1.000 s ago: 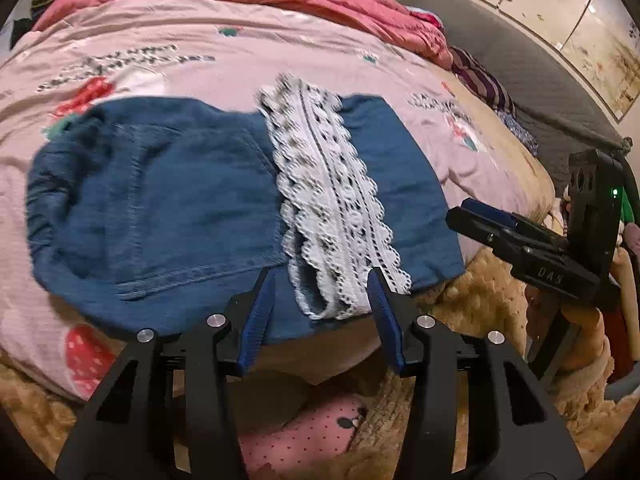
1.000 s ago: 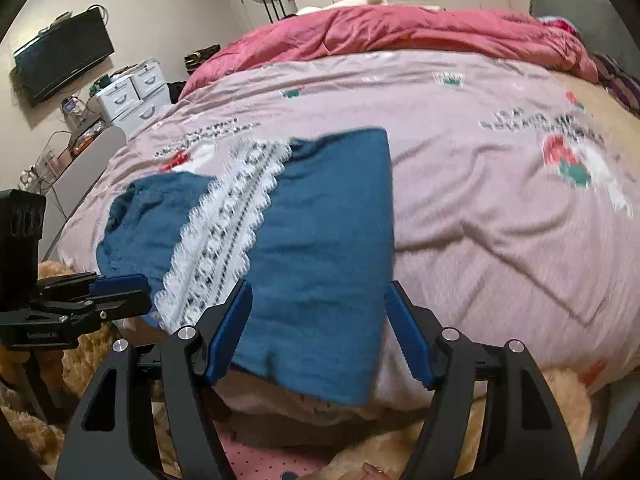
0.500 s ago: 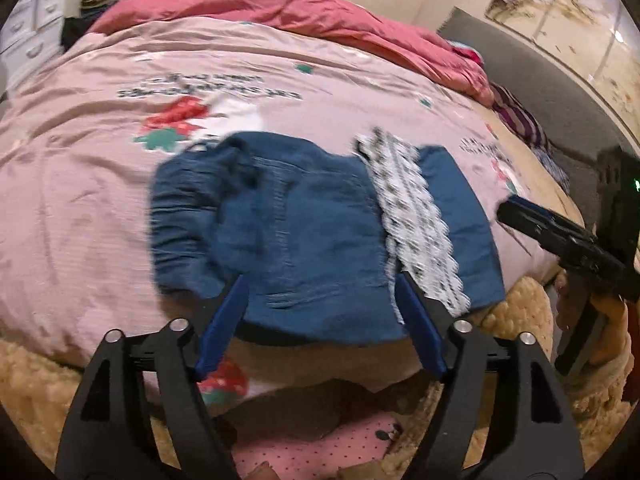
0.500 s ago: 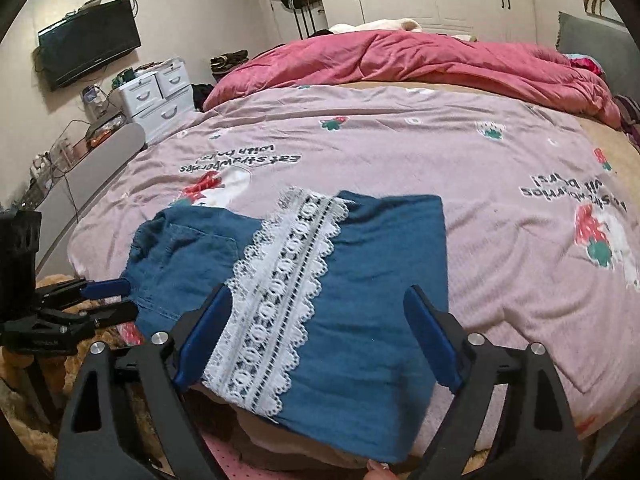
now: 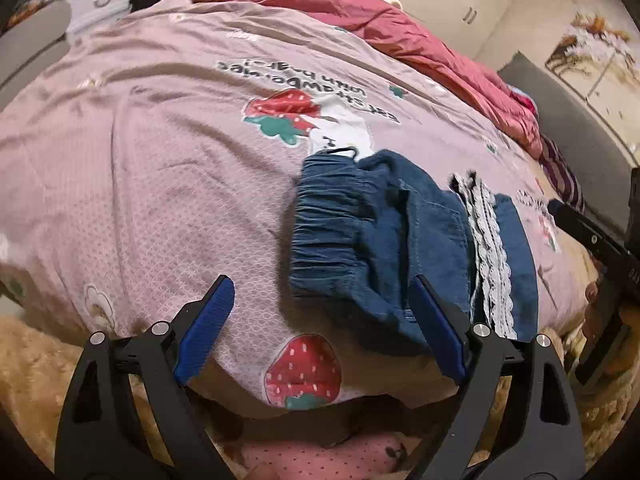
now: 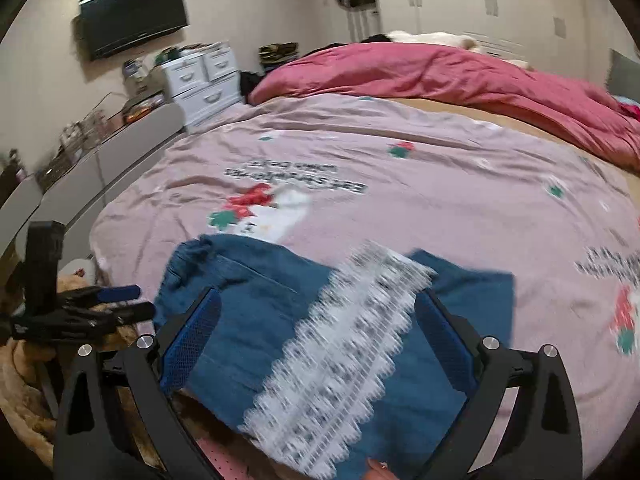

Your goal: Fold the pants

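Observation:
The folded blue denim pants (image 5: 400,248) lie near the front edge of the bed, their gathered waistband to the left and a white lace band (image 5: 488,248) across the right part. My left gripper (image 5: 320,284) hovers in front of the waistband end; its jaws are opening and hold nothing. In the right wrist view the pants (image 6: 248,320) and lace band (image 6: 344,340) lie flat under my right gripper (image 6: 318,296), which stands wide open and above the cloth. The left gripper (image 6: 120,300) shows at the left there, and the right gripper (image 5: 576,224) at the right edge of the left wrist view.
A pink bed cover (image 6: 400,168) with strawberry prints spreads under the pants. A red duvet (image 6: 440,72) is bunched at the far side. White drawers (image 6: 204,76) and a wall television (image 6: 132,16) stand at the left. A tan fuzzy rug (image 5: 36,364) lies below the bed edge.
Both grippers have opened wide and drawn back from the pants' near edge. The left view has swung left, toward the waistband; the right gripper has risen, showing more of the bed.

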### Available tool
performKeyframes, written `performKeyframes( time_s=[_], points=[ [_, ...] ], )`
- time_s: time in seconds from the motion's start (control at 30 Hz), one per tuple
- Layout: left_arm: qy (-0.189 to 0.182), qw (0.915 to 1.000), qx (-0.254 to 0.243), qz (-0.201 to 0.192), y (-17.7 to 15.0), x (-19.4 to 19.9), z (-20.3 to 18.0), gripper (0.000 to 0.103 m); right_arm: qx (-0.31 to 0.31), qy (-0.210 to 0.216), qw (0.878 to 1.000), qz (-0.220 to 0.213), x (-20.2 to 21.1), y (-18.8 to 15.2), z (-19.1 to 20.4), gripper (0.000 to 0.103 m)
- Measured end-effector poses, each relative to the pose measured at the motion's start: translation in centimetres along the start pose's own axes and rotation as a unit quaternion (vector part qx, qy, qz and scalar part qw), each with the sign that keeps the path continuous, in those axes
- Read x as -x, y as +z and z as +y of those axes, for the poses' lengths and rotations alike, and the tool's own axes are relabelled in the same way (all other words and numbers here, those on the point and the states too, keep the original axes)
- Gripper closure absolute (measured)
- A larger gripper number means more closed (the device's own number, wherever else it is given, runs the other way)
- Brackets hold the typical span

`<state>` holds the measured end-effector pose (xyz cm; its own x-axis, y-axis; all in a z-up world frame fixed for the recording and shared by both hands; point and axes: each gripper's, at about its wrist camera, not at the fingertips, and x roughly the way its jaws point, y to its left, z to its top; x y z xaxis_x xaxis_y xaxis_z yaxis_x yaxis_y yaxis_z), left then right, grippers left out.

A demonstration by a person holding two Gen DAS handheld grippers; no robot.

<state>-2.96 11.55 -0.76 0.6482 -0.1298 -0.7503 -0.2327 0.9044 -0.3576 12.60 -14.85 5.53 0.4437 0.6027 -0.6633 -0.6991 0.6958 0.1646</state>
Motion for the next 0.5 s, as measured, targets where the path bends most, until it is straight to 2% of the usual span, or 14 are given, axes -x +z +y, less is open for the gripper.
performKeyframes(
  time_s=[0.1,0.13,0.3,0.5],
  points=[
    [-0.032,0.9986,0.041,0.009,-0.4,-0.7,1.3,0.024,0.029,0.016,0.999,0.018,-2.1,1.7,1.3,0.006],
    [-0.038,0.9981,0.047,0.015,-0.6,-1.0,1.5,0.029,0.036,0.023,0.999,0.026,-2.9,2.3,1.7,0.006],
    [-0.070,0.9955,0.057,0.029,-1.5,-2.4,0.9,0.039,0.059,0.064,0.993,0.076,-7.1,4.0,3.2,0.006],
    [-0.074,0.9949,0.065,0.023,-2.1,-3.5,0.6,0.040,0.102,0.089,0.984,0.118,-10.6,4.7,6.0,0.006]
  ],
)
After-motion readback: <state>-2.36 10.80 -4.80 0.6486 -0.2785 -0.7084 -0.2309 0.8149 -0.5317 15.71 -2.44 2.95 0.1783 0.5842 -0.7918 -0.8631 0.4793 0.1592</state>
